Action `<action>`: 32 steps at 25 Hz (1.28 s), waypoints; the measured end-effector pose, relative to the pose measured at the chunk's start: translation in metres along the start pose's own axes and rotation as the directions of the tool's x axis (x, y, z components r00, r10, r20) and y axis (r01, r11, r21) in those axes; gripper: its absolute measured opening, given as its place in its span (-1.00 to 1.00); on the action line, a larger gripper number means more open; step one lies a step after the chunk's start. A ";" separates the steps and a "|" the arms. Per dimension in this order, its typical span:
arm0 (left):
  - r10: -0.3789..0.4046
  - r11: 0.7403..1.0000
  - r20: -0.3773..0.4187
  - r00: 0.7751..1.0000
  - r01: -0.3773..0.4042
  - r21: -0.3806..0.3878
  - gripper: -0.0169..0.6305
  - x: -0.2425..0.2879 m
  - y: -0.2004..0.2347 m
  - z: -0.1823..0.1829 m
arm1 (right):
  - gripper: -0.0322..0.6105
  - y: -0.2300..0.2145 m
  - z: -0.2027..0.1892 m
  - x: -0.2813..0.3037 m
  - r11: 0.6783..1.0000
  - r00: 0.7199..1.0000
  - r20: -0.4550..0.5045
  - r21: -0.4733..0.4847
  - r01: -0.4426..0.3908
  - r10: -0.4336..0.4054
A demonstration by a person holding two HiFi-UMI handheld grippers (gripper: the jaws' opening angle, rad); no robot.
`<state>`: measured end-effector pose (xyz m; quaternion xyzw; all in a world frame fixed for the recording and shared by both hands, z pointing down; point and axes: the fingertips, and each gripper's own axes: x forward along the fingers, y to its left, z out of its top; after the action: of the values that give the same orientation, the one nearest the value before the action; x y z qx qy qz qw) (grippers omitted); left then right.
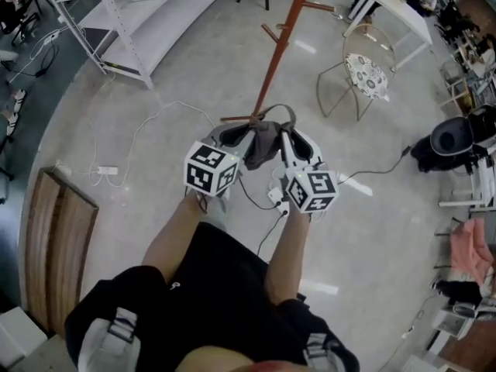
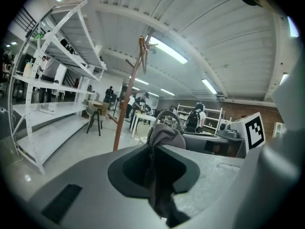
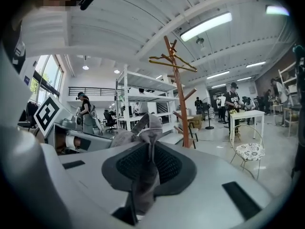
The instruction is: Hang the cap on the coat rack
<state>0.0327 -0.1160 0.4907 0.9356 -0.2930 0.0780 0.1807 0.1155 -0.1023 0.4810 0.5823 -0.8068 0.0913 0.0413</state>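
Observation:
A grey cap (image 1: pixel 263 142) hangs crumpled between my two grippers, above the floor in front of me. My left gripper (image 1: pixel 236 136) is shut on the cap's left side, and its fabric (image 2: pixel 164 137) is pinched between the jaws. My right gripper (image 1: pixel 298 143) is shut on the other side, with cloth (image 3: pixel 145 128) bunched in its jaws. The coat rack (image 1: pixel 283 45), an orange-brown pole with angled pegs, stands just beyond the cap. It rises ahead in the left gripper view (image 2: pixel 131 94) and in the right gripper view (image 3: pixel 178 89), where a hanger sits on its top pegs.
White metal shelving (image 1: pixel 147 14) stands at the far left. A wire chair with a patterned seat (image 1: pixel 364 74) is to the right of the rack, and a white table (image 1: pixel 395 10) is behind it. A wooden bench (image 1: pixel 58 239) lies at my left, and cables (image 1: pixel 147 130) trail across the floor.

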 end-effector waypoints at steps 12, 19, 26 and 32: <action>-0.025 1.000 -0.048 0.999 0.025 0.002 -0.86 0.105 0.090 0.035 | -0.77 -0.076 0.009 0.124 1.000 0.997 -0.076 0.016 0.026 -0.025; -0.041 0.999 -0.043 0.998 0.041 0.002 -0.86 0.141 0.093 0.049 | -0.77 -0.113 0.018 0.141 1.000 0.995 -0.093 -0.002 0.024 -0.024; 0.027 0.999 0.057 0.998 -0.028 0.024 -0.86 0.154 0.097 0.095 | -0.77 -0.131 0.063 0.167 0.995 0.996 -0.063 -0.076 -0.063 0.058; 0.089 0.995 0.133 0.987 -0.094 0.031 -0.86 0.161 0.116 0.126 | -0.76 -0.133 0.095 0.203 0.982 0.992 -0.049 -0.144 -0.122 0.116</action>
<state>0.1023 -0.3365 0.4484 0.9275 -0.3456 0.0298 0.1396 0.1810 -0.3507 0.4359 0.5266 -0.8435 0.0459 0.0949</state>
